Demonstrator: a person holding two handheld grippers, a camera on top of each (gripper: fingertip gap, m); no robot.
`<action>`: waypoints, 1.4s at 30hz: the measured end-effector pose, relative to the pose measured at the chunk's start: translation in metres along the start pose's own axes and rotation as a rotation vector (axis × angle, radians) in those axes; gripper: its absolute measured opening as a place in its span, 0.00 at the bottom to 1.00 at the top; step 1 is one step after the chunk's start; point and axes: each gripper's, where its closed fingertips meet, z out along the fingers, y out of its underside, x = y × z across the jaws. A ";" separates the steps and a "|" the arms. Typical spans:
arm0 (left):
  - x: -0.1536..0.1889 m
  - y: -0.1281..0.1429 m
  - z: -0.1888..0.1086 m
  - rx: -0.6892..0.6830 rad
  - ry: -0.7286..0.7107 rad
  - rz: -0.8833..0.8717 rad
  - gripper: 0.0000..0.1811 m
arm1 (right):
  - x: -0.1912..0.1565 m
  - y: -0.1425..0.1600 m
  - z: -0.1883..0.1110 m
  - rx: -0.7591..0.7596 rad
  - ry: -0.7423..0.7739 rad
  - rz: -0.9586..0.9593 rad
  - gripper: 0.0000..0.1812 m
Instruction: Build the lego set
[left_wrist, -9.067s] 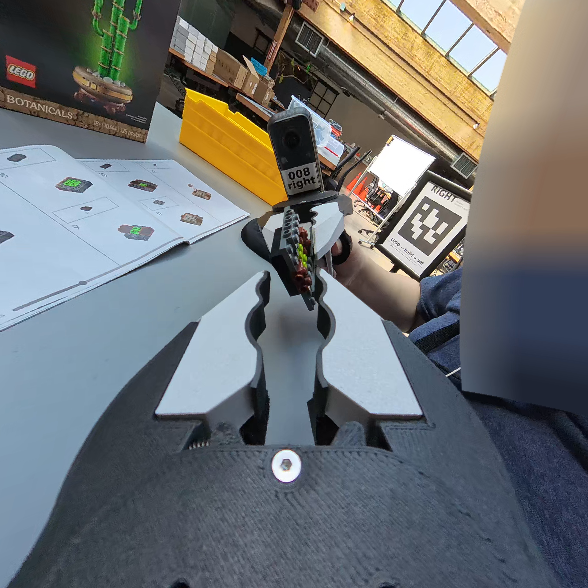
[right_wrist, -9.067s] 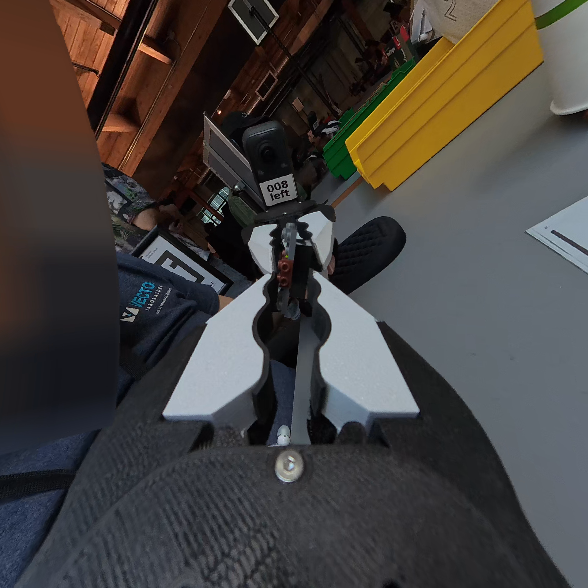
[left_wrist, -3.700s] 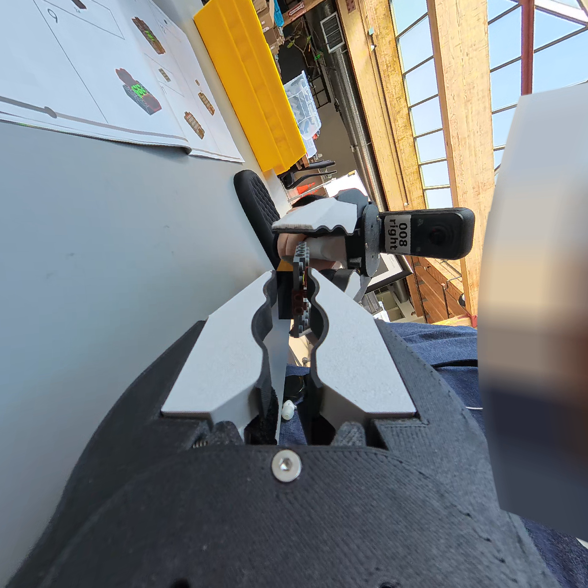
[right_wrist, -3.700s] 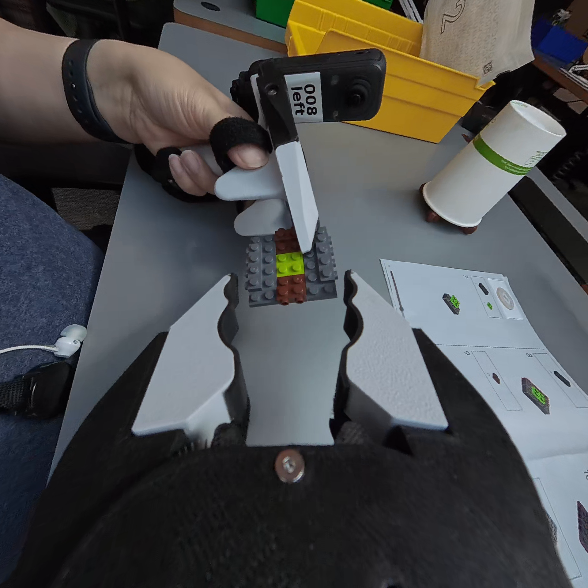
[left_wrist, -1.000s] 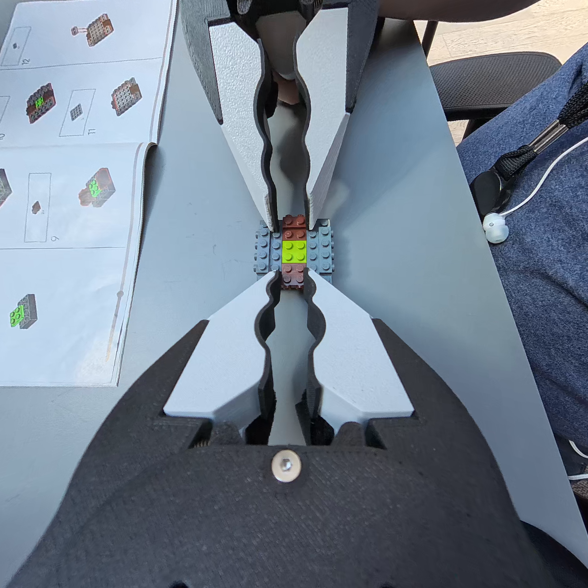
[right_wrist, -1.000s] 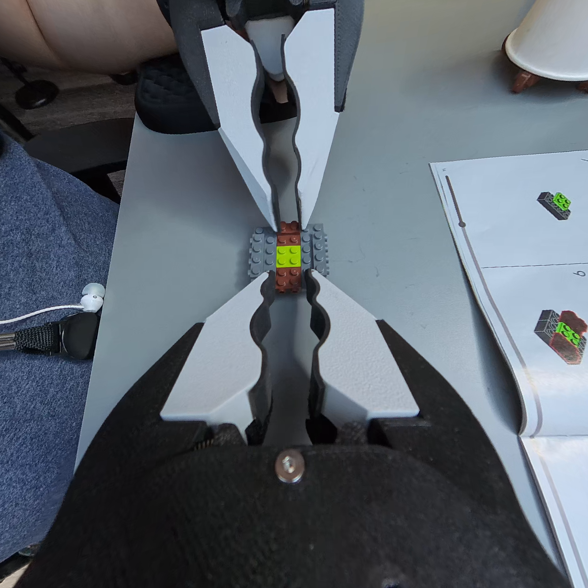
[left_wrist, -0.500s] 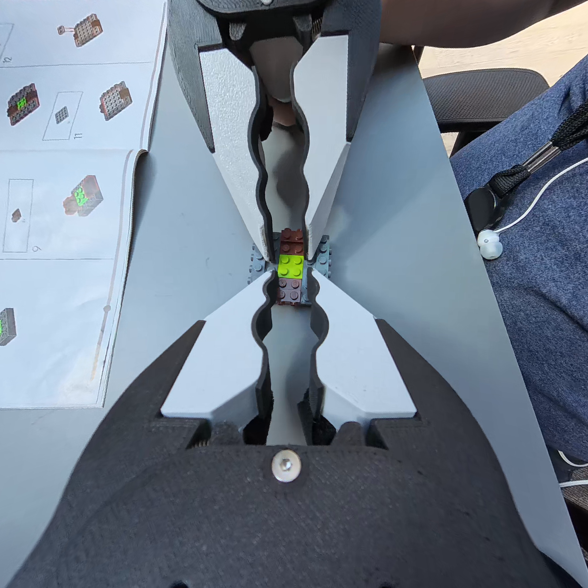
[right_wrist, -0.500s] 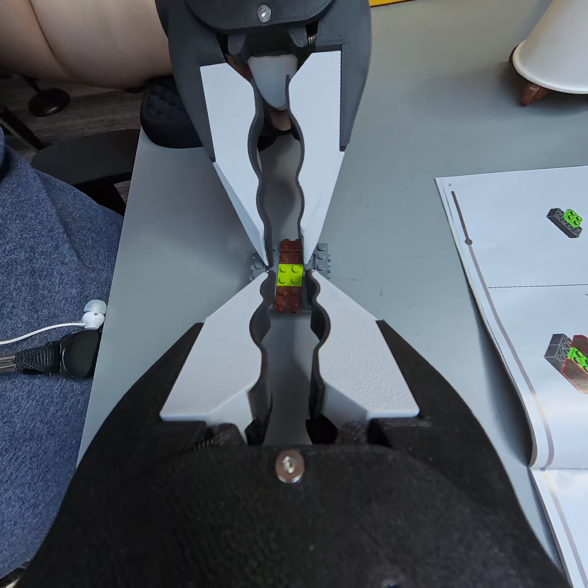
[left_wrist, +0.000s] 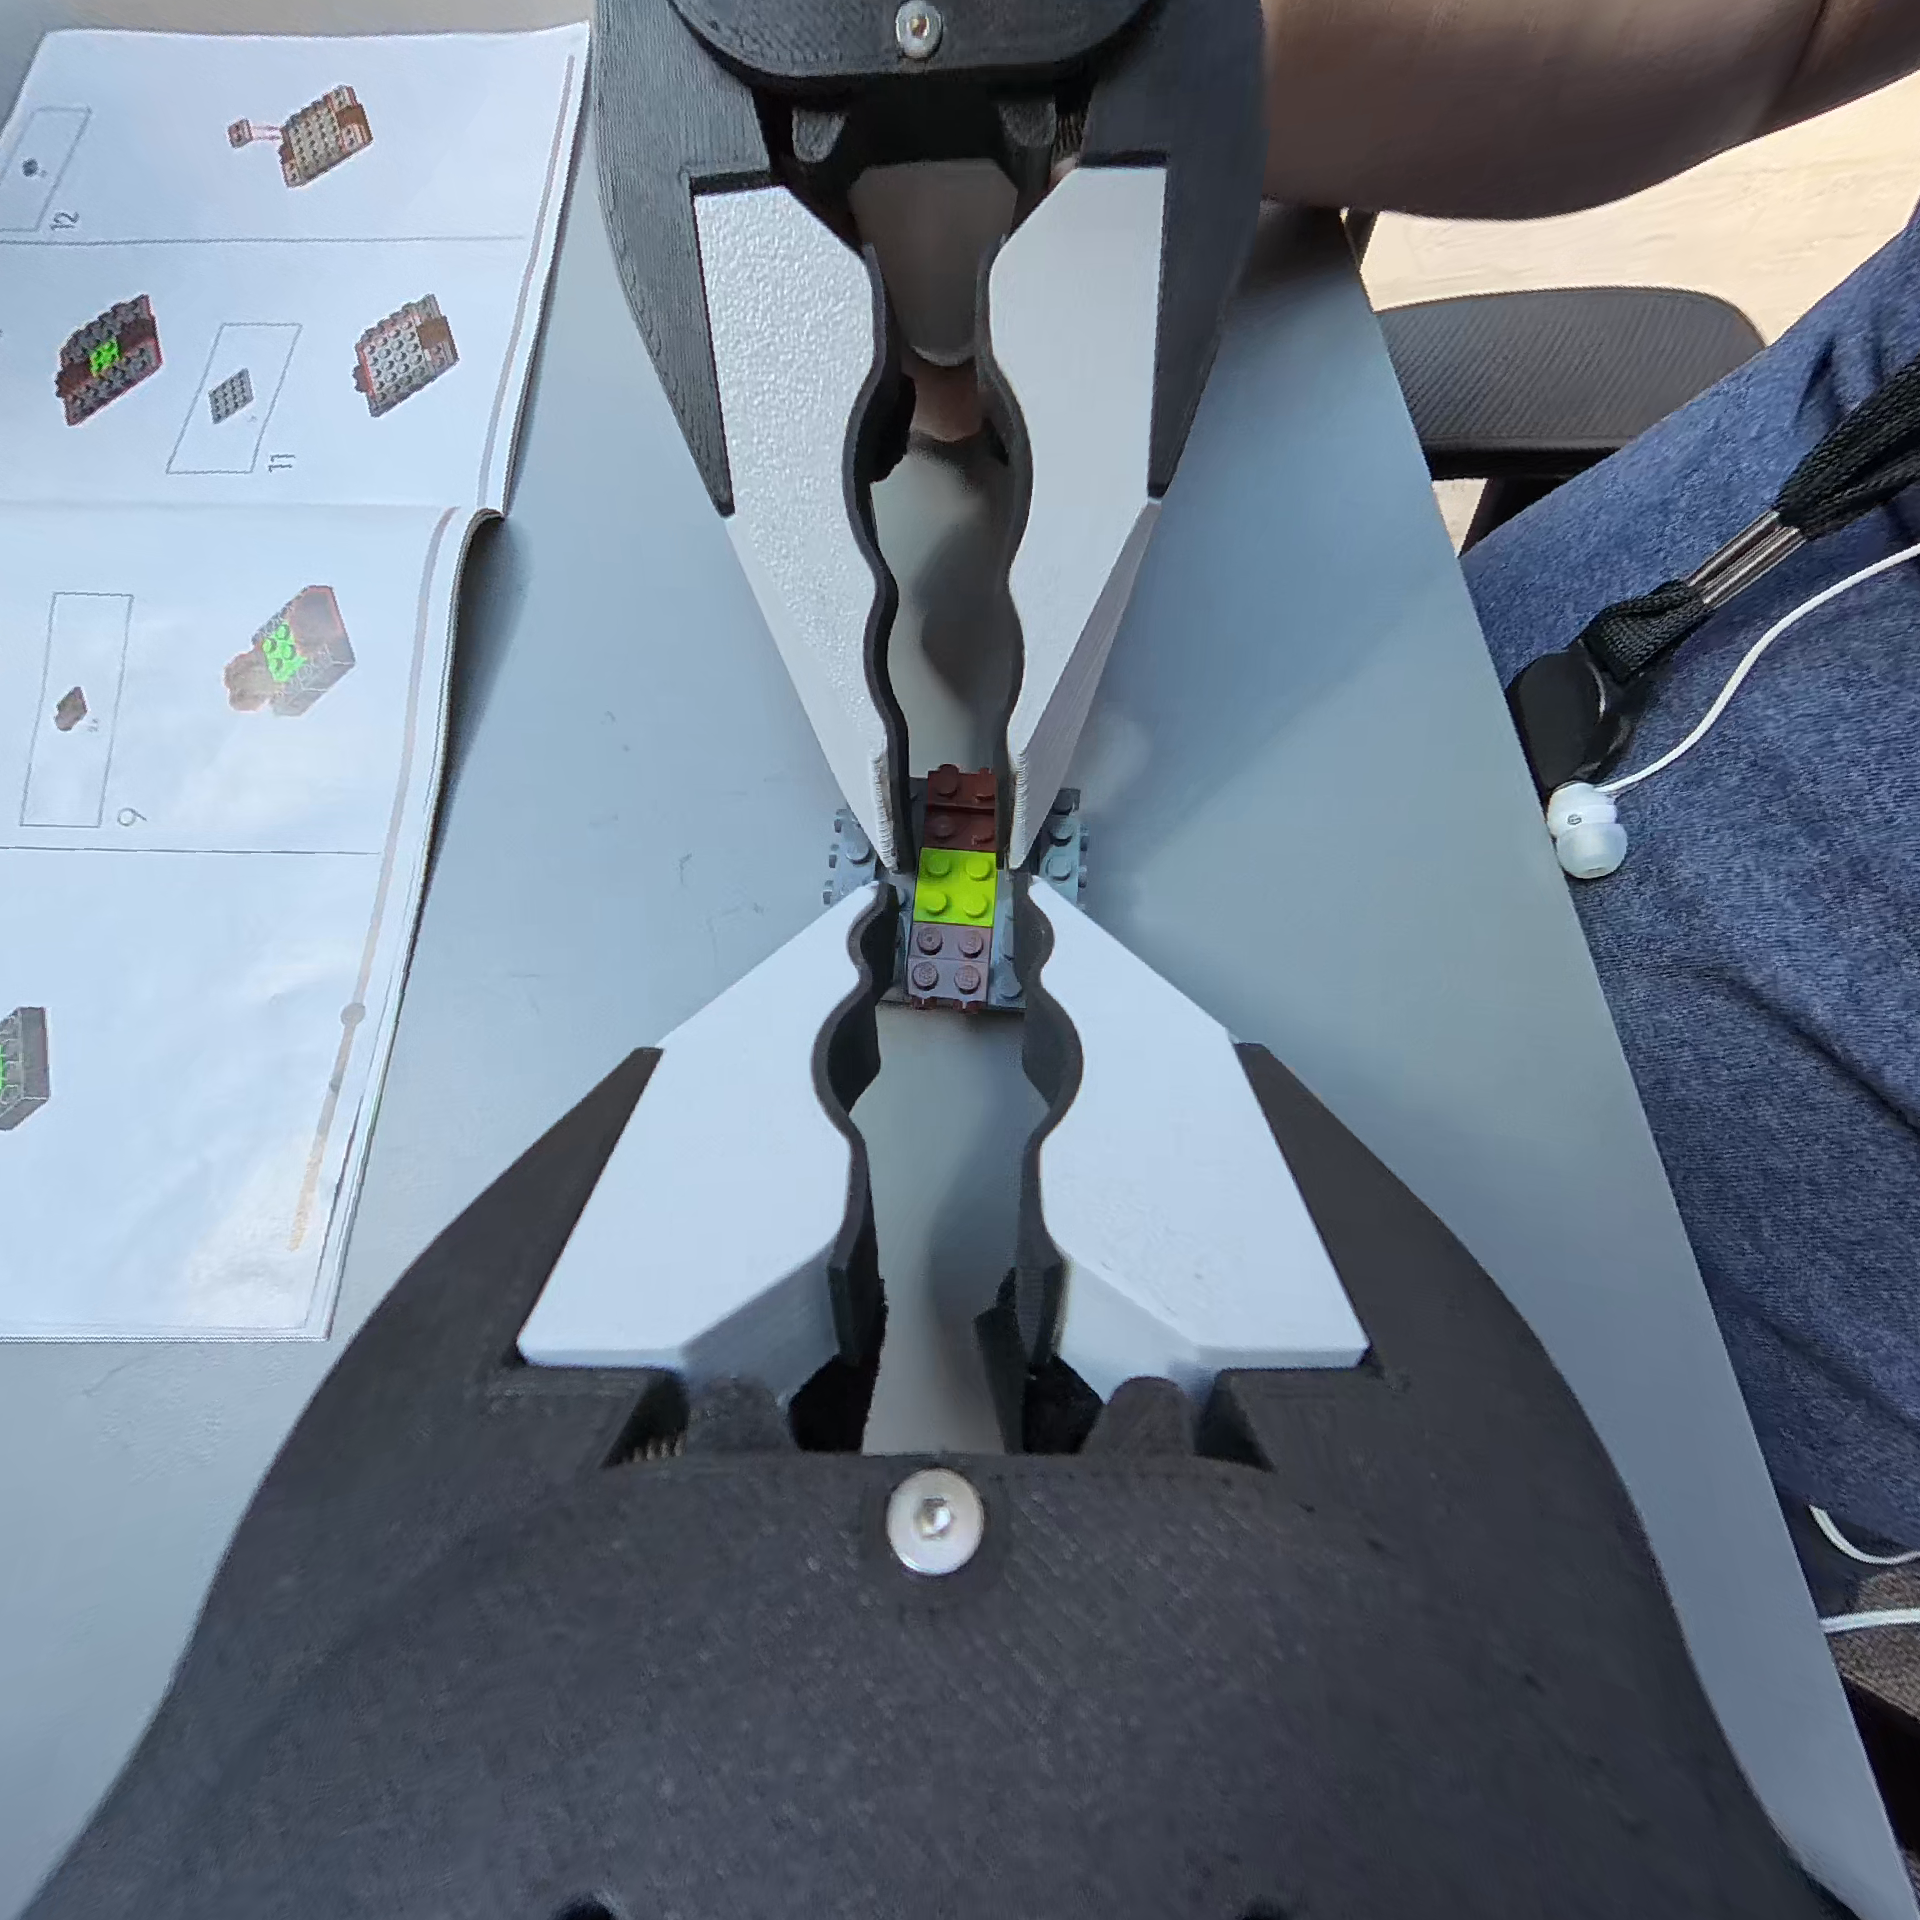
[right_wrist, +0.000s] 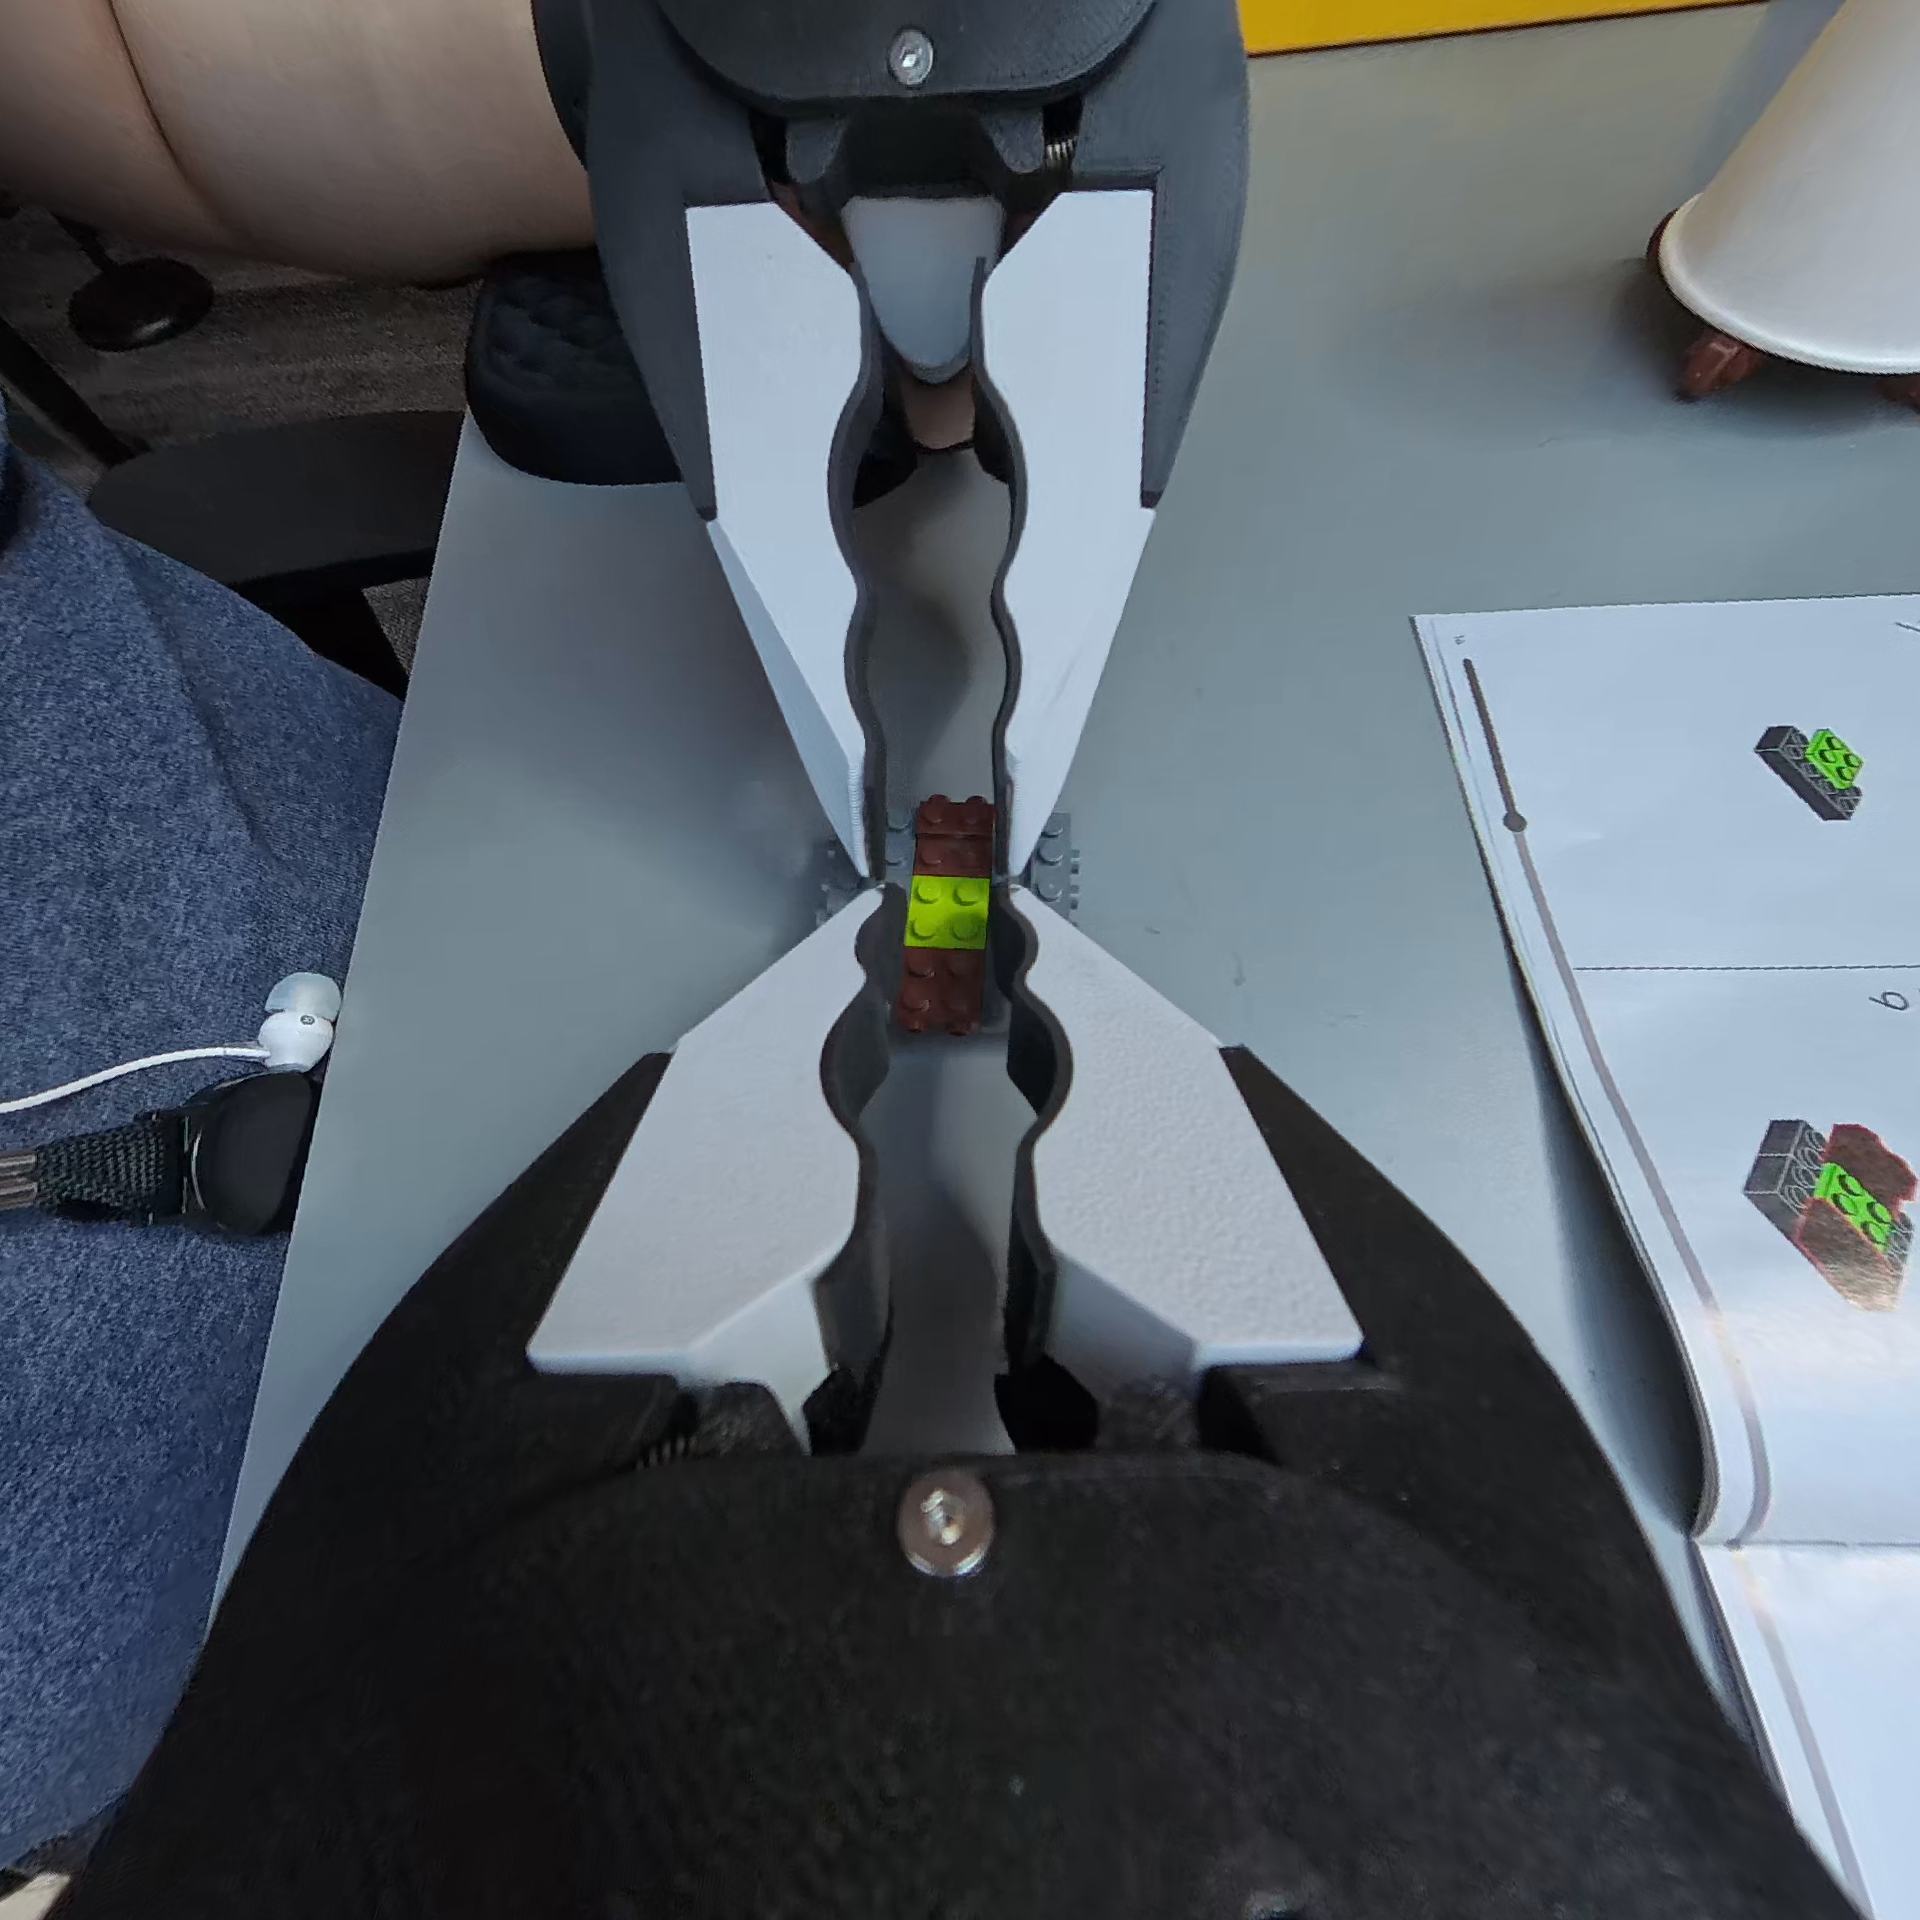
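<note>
Lego assembly (left_wrist: 954, 902), a small grey studded plate topped by a strip of dark brown bricks with a lime-green brick at its middle, lies flat on the grey table (left_wrist: 1278, 790) between two grippers that face each other tip to tip. In the left wrist view, the left gripper (left_wrist: 951, 914) reaches in from below with its pale grey fingers (left_wrist: 727, 1122) narrowly parted, their tips flanking the brown-and-green strip and over the grey plate; whether they press the bricks cannot be told. The right gripper (right_wrist: 940, 920) does likewise from the opposite side, also slightly parted, its fingertips almost meeting those of the other tool. Grey studs of the plate show just outside the tips on both sides. An open white instruction booklet (left_wrist: 229, 665) with printed brick diagrams lies on the table beside the grippers. Farther off, in the right wrist view, a white paper cup (right_wrist: 1808, 208) lies tipped over brown pieces, beside a yellow bin (right_wrist: 1507, 26). Blue denim legs (right_wrist: 114, 935), a white earbud (right_wrist: 301, 1029) on its cable, and a bare forearm (right_wrist: 332, 135) border the table.
</note>
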 end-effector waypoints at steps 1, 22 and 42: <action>0.002 -0.002 -0.001 0.013 0.018 -0.013 0.11 | 0.000 0.000 0.000 0.001 0.002 0.001 0.09; -0.003 0.018 -0.009 -0.092 -0.271 -0.187 0.28 | 0.000 0.012 -0.015 0.013 -0.067 0.074 0.31; -0.017 0.002 -0.019 0.052 -0.326 -0.491 0.44 | 0.010 -0.007 -0.057 0.196 0.181 -0.030 0.29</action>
